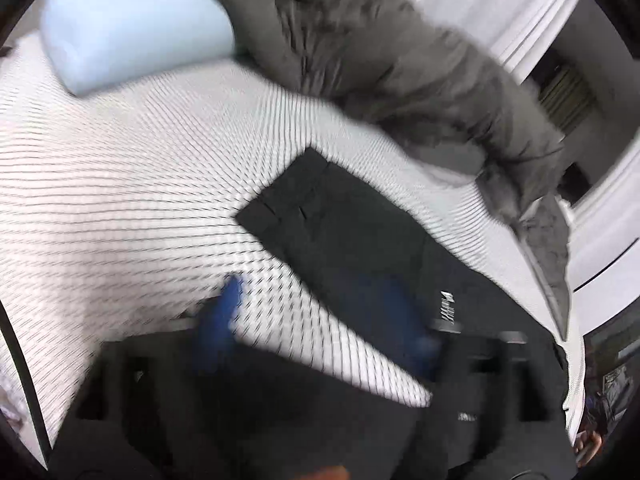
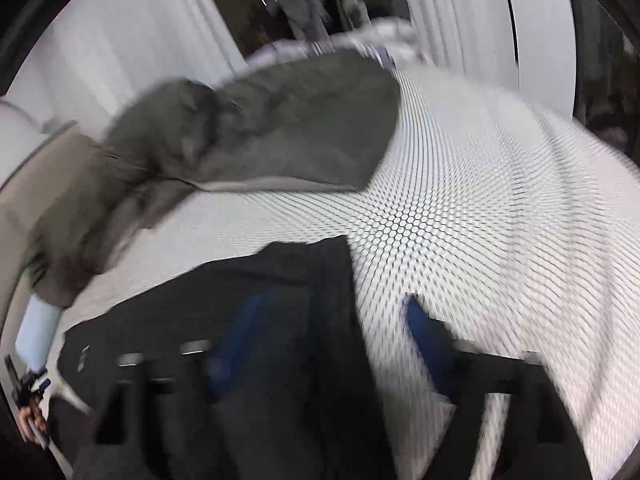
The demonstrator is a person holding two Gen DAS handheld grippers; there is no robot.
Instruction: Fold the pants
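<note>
Black pants (image 1: pixel 352 236) lie flat on the white patterned bed (image 1: pixel 120 200), waistband toward the far end; a small white logo shows near the right. My left gripper (image 1: pixel 316 312) hovers open over the pants' near edge, its blue fingers (image 1: pixel 228 304) wide apart, one over the sheet, one over the cloth. In the right wrist view the pants (image 2: pixel 280 280) lie at lower left. My right gripper (image 2: pixel 332 328) is open above their right edge, blue fingers (image 2: pixel 420 328) spread. Both views are motion-blurred.
A grey blanket (image 1: pixel 380 64) is bunched along the far side of the bed, also seen in the right wrist view (image 2: pixel 260 132). A pale blue pillow (image 1: pixel 132 28) lies at the far left. White curtains (image 2: pixel 120 40) hang behind the bed.
</note>
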